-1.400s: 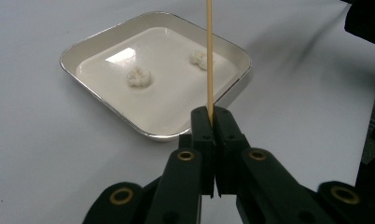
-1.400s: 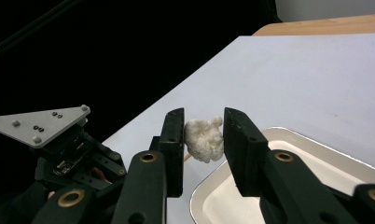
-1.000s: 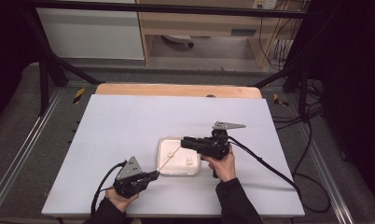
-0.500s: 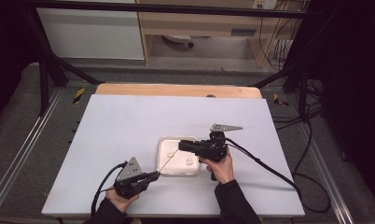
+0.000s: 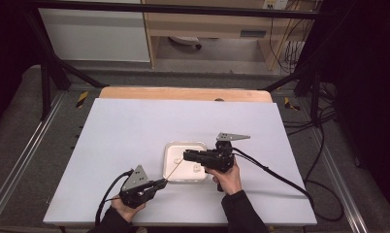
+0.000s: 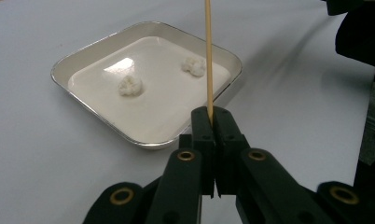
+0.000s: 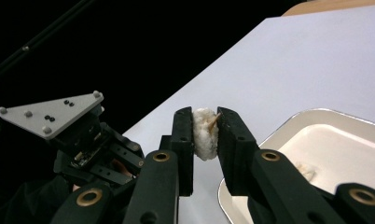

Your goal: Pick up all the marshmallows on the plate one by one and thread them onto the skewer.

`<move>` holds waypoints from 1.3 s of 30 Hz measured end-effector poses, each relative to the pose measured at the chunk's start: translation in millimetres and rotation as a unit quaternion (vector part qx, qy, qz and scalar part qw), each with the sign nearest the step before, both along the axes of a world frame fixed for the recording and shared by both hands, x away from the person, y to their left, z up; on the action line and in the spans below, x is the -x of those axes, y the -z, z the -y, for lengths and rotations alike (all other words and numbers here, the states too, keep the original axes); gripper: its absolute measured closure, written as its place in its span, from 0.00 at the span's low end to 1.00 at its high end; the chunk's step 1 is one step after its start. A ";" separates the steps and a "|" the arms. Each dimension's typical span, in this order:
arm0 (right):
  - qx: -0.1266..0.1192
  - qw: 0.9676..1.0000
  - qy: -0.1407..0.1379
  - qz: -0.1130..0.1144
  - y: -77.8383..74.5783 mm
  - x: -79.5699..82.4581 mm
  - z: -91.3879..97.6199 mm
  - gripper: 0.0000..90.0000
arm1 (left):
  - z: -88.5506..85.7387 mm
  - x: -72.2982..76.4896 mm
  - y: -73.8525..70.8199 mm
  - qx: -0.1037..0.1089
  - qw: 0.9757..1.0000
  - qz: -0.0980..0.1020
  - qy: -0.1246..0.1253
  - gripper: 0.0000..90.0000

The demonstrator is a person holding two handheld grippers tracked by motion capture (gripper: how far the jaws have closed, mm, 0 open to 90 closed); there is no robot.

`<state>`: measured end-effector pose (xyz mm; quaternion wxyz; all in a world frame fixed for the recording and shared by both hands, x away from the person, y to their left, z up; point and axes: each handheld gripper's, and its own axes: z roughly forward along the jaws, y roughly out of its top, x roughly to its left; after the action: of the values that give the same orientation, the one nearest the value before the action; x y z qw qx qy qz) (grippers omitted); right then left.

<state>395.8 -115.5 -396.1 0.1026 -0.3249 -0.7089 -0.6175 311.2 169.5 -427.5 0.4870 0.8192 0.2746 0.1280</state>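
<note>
Left tongs (image 6: pixel 212 116) clamping base of wooden skewer (image 6: pixel 207 56), stick angling up over tray (image 5: pixel 170 175) twd right tongs (image 7: pixel 205 128). Right tongs pinching white cauliflower floret (image 7: pixel 204 133), jaws just been closing on it; skewer tip poking into floret top. Holding floret above tray's near-left edge, off the table (image 5: pixel 135 126). Two more florets (image 6: pixel 130 86) (image 6: pixel 193 66) lying apart inside tray, mid-table.

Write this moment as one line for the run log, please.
left gripper: shut on skewer | right gripper: closing on white piece, skewer tip in it | tray: two pieces left
</note>
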 end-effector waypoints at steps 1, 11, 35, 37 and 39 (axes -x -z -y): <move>0.005 1.000 -0.008 -0.004 2.4 0.4 -2.1 0.87 | 1.2 0.1 -1.4 0.003 1.000 0.001 -0.003 0.98; 0.032 0.999 -0.023 -0.009 21.1 7.8 -18.2 0.84 | 7.7 -3.5 1.5 0.004 1.000 -0.013 -0.016 0.98; 0.085 0.996 -0.007 0.028 17.6 13.3 -17.3 0.49 | 4.8 -7.5 2.5 0.018 0.999 -0.030 -0.023 0.98; 0.100 0.994 0.002 0.042 13.2 11.6 -13.4 0.40 | 2.4 -8.9 2.6 0.018 0.999 -0.027 -0.025 0.98; 0.123 0.991 0.013 0.056 10.3 8.9 -9.6 0.35 | 0.1 -8.9 2.7 0.017 0.999 -0.035 -0.028 0.98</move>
<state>386.9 -105.9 -406.3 0.0138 -0.3091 -0.7797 -0.5444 320.1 169.4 -430.3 0.4872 0.8067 0.3165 0.1084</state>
